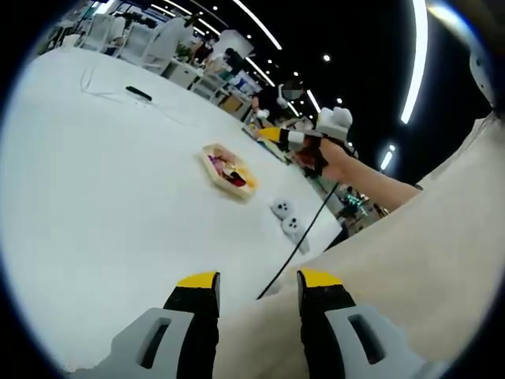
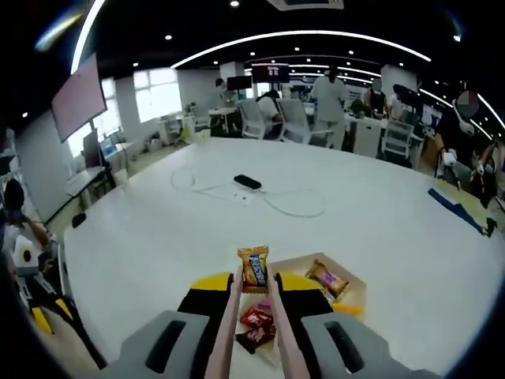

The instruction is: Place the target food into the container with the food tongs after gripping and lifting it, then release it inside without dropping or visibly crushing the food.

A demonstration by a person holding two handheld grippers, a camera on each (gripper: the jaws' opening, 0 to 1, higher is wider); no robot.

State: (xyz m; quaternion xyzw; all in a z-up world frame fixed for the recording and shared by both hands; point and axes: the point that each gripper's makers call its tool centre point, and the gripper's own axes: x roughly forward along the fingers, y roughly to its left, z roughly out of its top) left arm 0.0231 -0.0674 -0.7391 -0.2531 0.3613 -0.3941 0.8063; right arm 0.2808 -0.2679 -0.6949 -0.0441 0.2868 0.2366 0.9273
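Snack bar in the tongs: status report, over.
Right gripper shut on tongs, gripping snack bar above tray. Left gripper open, idle. Nothing in the way.

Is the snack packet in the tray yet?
No. The snack packet is pinched in the tongs, lifted above the tray.

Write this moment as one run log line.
right gripper: shut on tongs | tongs: hold snack bar above tray | left gripper: open, empty

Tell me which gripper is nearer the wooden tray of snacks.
Right. The right gripper, squeezing tongs on an orange snack packet, hovers just above the tray. The left gripper sits well back across the table.
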